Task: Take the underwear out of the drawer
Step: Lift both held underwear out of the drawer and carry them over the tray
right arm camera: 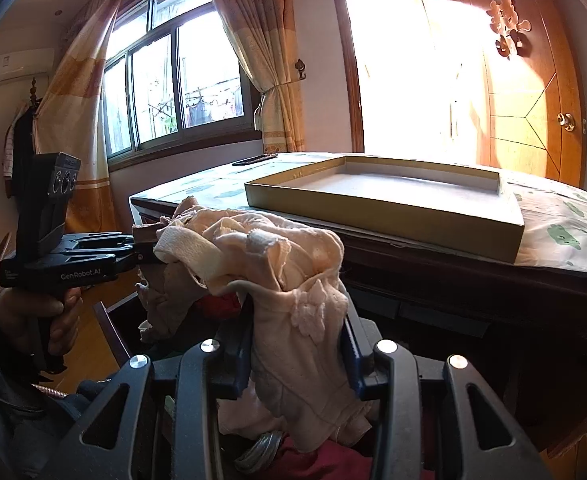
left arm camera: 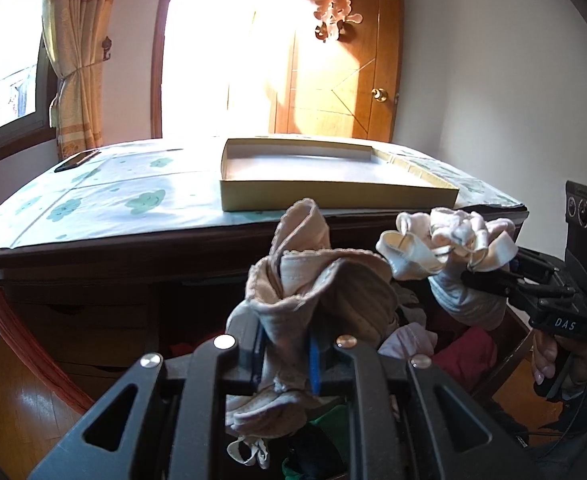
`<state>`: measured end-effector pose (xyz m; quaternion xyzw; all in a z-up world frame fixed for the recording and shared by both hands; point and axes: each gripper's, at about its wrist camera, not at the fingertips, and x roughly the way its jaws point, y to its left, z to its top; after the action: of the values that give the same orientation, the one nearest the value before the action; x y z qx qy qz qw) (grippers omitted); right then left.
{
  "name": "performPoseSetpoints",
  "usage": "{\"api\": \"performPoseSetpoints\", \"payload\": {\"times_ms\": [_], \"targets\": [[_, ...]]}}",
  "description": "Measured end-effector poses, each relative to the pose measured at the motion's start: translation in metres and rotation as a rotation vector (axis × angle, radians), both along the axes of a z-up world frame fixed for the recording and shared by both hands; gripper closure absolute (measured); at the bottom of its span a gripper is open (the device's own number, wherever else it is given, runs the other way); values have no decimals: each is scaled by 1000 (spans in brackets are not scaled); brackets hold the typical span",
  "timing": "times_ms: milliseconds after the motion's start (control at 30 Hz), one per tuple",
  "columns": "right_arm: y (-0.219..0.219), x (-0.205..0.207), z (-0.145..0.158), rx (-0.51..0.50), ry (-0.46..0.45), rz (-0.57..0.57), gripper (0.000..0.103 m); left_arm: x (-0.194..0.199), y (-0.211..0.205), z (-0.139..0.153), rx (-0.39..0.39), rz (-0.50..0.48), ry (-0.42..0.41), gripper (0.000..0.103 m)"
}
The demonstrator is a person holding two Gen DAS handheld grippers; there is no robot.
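My left gripper [left arm camera: 286, 354] is shut on a beige-pink piece of underwear [left arm camera: 313, 280] and holds it above the open drawer [left arm camera: 505, 352], in front of the table edge. My right gripper [right arm camera: 298, 354] is shut on a pale pink lace-trimmed piece of underwear [right arm camera: 293, 320], also raised above the drawer. In the left wrist view the right gripper [left arm camera: 473, 276] shows at the right with its pale garment [left arm camera: 449, 240]. In the right wrist view the left gripper [right arm camera: 143, 256] shows at the left with its garment [right arm camera: 161, 280]. More clothes, red [left arm camera: 469, 352] and green, lie in the drawer below.
A shallow yellow cardboard box [left arm camera: 333, 200] [right arm camera: 393, 216], its inside bare, sits on the dark wooden table under a cloth with green cloud prints [left arm camera: 105, 196]. A dark phone [left arm camera: 76, 160] lies at the table's far left. Behind are a curtain, window and wooden door [left arm camera: 349, 64].
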<state>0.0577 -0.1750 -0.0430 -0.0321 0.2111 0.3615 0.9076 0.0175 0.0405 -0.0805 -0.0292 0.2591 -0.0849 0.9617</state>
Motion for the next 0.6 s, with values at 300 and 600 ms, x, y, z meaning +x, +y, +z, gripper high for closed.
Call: {"api": "performPoseSetpoints", "payload": {"times_ms": [300,600], "targets": [[-1,-4,7,13,-28,-7,63,-5,1,9,-7,8,-37,89],[-6,-10,13,34,-54,-9,63,-11,3,18,-12,18,-82,89]]}}
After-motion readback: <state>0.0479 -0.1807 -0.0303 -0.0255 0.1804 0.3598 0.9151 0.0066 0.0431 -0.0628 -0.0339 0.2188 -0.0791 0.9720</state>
